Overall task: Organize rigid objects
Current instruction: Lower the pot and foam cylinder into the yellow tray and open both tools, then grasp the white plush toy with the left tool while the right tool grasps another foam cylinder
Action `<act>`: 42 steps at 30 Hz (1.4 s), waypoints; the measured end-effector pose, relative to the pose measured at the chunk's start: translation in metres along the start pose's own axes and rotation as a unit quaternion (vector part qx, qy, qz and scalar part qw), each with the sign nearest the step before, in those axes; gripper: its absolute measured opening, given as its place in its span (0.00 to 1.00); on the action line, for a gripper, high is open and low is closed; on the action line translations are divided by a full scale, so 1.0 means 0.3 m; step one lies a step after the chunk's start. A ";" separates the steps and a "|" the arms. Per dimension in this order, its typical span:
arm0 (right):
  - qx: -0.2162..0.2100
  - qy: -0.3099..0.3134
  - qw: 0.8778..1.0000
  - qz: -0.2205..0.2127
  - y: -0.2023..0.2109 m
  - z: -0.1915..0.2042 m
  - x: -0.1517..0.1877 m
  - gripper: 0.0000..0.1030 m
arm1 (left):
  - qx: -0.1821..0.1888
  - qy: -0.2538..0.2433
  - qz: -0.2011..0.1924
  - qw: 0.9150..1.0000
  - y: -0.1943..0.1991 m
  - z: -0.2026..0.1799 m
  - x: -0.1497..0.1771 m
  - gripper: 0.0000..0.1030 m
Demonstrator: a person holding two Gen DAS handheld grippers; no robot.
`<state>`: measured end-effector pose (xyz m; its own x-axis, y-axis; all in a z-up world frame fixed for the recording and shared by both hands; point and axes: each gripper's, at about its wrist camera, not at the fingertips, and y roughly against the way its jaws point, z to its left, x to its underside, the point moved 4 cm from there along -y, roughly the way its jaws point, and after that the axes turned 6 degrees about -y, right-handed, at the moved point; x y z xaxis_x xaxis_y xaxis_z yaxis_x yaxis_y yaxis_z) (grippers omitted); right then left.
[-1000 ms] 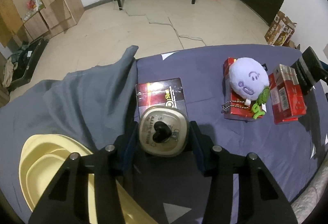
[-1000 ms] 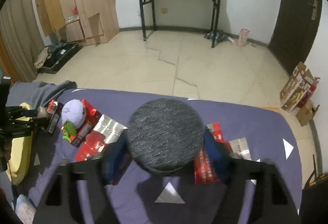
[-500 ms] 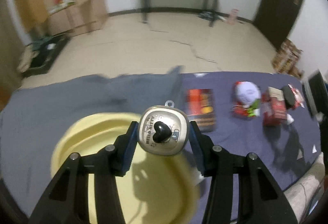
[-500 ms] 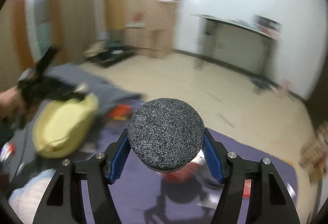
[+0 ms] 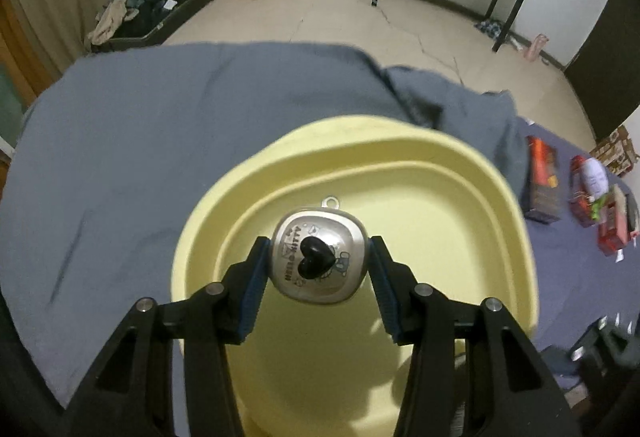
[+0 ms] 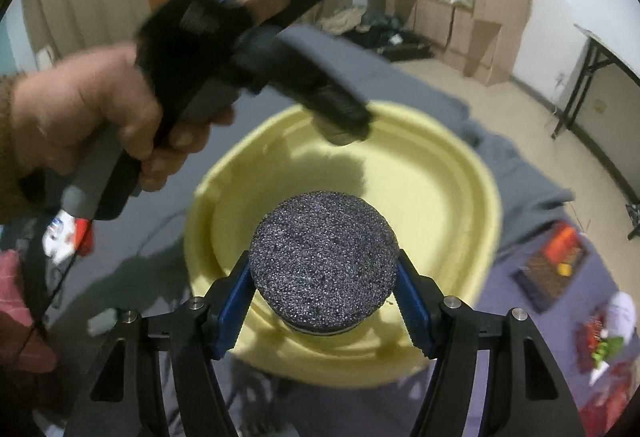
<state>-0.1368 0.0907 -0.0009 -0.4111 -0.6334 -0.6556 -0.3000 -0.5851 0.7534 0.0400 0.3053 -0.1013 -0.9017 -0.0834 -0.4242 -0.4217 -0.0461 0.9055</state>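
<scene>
— Tin first: where is it?
— Clamped between the blue pads of the left gripper, held above the inside of the yellow basin. It's a silvery, rounded-square tin with a black heart on its lid and a small loop at its far edge.
— And the other tongs?
— The right gripper is closed on a round grey speckled puck, pads against both sides, also over the basin.
— Where's the basin?
— On a grey cloth spread over the bed.
— Anything else?
— In the right wrist view, a hand grips the left tool's handle, blurred. Red boxes and a plush toy lie on the purple sheet to the right, well apart from the basin.
</scene>
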 end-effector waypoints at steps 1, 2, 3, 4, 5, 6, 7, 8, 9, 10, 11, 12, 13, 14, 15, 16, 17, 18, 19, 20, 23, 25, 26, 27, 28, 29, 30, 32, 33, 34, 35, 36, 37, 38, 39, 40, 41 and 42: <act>0.008 0.003 1.000 0.009 -0.062 0.013 0.001 0.63 | 0.000 -0.001 0.006 1.000 -0.030 0.004 0.004 0.49; 0.015 0.004 1.000 0.016 -0.101 -0.002 -0.004 0.63 | -0.001 -0.002 0.007 1.000 -0.045 0.004 0.003 0.49; 0.020 0.003 1.000 0.020 -0.124 0.006 -0.002 0.63 | -0.002 -0.007 0.007 1.000 -0.057 -0.002 -0.001 0.49; 0.026 0.002 0.999 0.023 -0.145 0.013 0.001 0.63 | -0.005 -0.011 0.007 1.000 -0.069 0.002 -0.002 0.49; 0.029 -0.002 0.999 0.025 -0.169 0.014 0.001 0.63 | -0.006 -0.011 0.009 1.000 -0.084 0.005 -0.002 0.49; 0.030 -0.007 0.999 0.027 -0.186 0.014 0.001 0.64 | -0.003 -0.009 0.011 1.000 -0.096 0.008 0.000 0.49; 0.032 -0.011 0.999 0.020 -0.200 0.015 -0.006 0.64 | 0.001 -0.007 0.014 1.000 -0.106 0.010 0.000 0.49; 0.034 -0.010 0.999 0.016 -0.203 0.027 -0.004 0.64 | 0.003 -0.009 0.015 1.000 -0.118 0.012 -0.001 0.49; 0.036 -0.006 0.999 0.015 -0.219 0.034 -0.009 0.64 | 0.001 -0.014 0.017 1.000 -0.125 0.016 0.001 0.49; 0.038 -0.003 0.999 0.015 -0.236 0.036 -0.013 0.64 | -0.002 -0.018 0.020 1.000 -0.139 0.020 0.003 0.49; 0.039 -0.002 0.999 0.015 -0.242 0.039 -0.015 0.64 | -0.001 -0.020 0.025 0.999 -0.152 0.022 0.010 0.49; 0.040 -0.002 0.999 0.015 -0.253 0.041 -0.017 0.64 | -0.002 -0.021 0.022 1.000 -0.158 0.024 0.015 0.49; 0.039 -0.003 0.999 0.014 -0.262 0.042 -0.020 0.64 | -0.002 -0.022 0.017 1.000 -0.157 0.025 0.016 0.49; 0.039 -0.005 0.999 0.013 -0.263 0.042 -0.009 0.64 | -0.001 -0.018 0.015 1.000 -0.156 0.026 0.013 0.49; 0.039 -0.007 0.999 0.013 -0.258 0.039 -0.010 0.65 | 0.000 -0.011 0.015 1.000 -0.153 0.031 0.009 0.50; 0.037 -0.011 0.999 0.013 -0.234 0.035 0.001 0.66 | 0.001 -0.006 0.016 1.000 -0.153 0.033 0.000 0.54; 0.028 -0.020 0.999 0.010 -0.208 0.034 0.003 0.67 | 0.002 -0.003 0.014 1.000 -0.141 0.036 -0.004 0.60; 0.022 -0.028 0.999 0.004 -0.178 0.026 -0.002 0.77 | 0.003 0.001 0.009 1.000 -0.123 0.039 -0.010 0.72; 0.018 -0.037 0.999 -0.008 -0.139 0.010 -0.011 0.91 | 0.006 0.004 0.003 1.000 -0.100 0.037 -0.017 0.84; 0.015 -0.047 0.998 -0.025 -0.084 -0.011 -0.020 0.96 | 0.009 0.005 -0.008 1.000 -0.059 0.026 -0.029 0.90; 0.025 -0.071 0.995 -0.065 0.096 -0.112 -0.021 0.99 | 0.024 -0.015 -0.048 0.998 0.048 -0.042 -0.080 1.00; 0.050 -0.089 0.992 -0.079 0.195 -0.206 0.003 0.99 | 0.043 -0.028 -0.063 0.997 0.094 -0.104 -0.120 1.00; 0.068 -0.102 0.989 -0.085 0.249 -0.271 0.028 1.00 | 0.057 -0.036 -0.068 0.995 0.119 -0.152 -0.145 1.00; 0.089 -0.116 0.985 -0.087 0.297 -0.342 0.057 1.00 | 0.066 -0.041 -0.071 0.994 0.135 -0.196 -0.164 1.00; 0.117 -0.135 0.980 -0.088 0.355 -0.432 0.101 1.00 | 0.076 -0.048 -0.074 0.993 0.153 -0.248 -0.184 1.00; 0.148 -0.156 0.973 -0.089 0.414 -0.529 0.155 1.00 | 0.091 -0.059 -0.077 0.991 0.167 -0.315 -0.208 1.00; 0.169 -0.173 0.966 -0.088 0.453 -0.595 0.193 1.00 | 0.106 -0.069 -0.078 0.989 0.175 -0.374 -0.230 1.00; 0.221 -0.223 0.946 -0.078 0.542 -0.766 0.306 1.00 | 0.133 -0.098 -0.074 0.984 0.183 -0.534 -0.263 1.00; 0.246 -0.256 0.932 -0.072 0.581 -0.867 0.382 1.00 | 0.138 -0.108 -0.071 0.982 0.182 -0.586 -0.278 1.00; 0.260 -0.273 0.924 -0.069 0.601 -0.917 0.424 1.00 | 0.145 -0.131 -0.067 0.978 0.173 -0.678 -0.291 1.00; 0.274 -0.289 0.915 -0.062 0.621 -0.967 0.469 1.00 | 0.146 -0.147 -0.065 0.976 0.168 -0.734 -0.304 1.00; 0.282 -0.304 0.908 -0.055 0.632 -1.016 0.500 1.00 | 0.144 -0.166 -0.064 0.974 0.156 -0.793 -0.316 1.00; 0.285 -0.320 0.902 -0.048 0.632 -1.055 0.539 1.00 | 0.141 -0.185 -0.060 0.971 0.139 -0.853 -0.319 1.00; 0.276 -0.333 0.900 -0.046 0.626 -1.080 0.569 1.00 | 0.136 -0.206 -0.053 0.968 0.112 -0.915 -0.319 1.00; 0.267 -0.335 0.903 -0.043 0.612 -1.087 0.575 1.00 | 0.132 -0.221 -0.047 0.965 0.088 -0.954 -0.319 1.00; 0.262 -0.329 0.906 -0.036 0.598 -1.095 0.585 1.00 | 0.124 -0.232 -0.040 0.964 0.051 -0.995 -0.318 1.00; 0.264 -0.320 0.909 -0.034 0.592 -1.109 0.585 1.00 | 0.122 -0.233 -0.032 0.964 0.023 -1.014 -0.319 1.00; 0.262 -0.311 0.913 -0.032 0.574 -1.109 0.589 1.00 | 0.125 -0.231 -0.020 0.965 -0.009 -1.037 -0.321 1.00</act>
<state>0.0254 -0.2906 -0.0038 -0.7389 -0.1015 -0.6662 -0.6438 -0.1859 0.7423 0.1576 0.0037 -0.0648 -0.8059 0.3691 -0.4629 -0.4150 0.2056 0.8863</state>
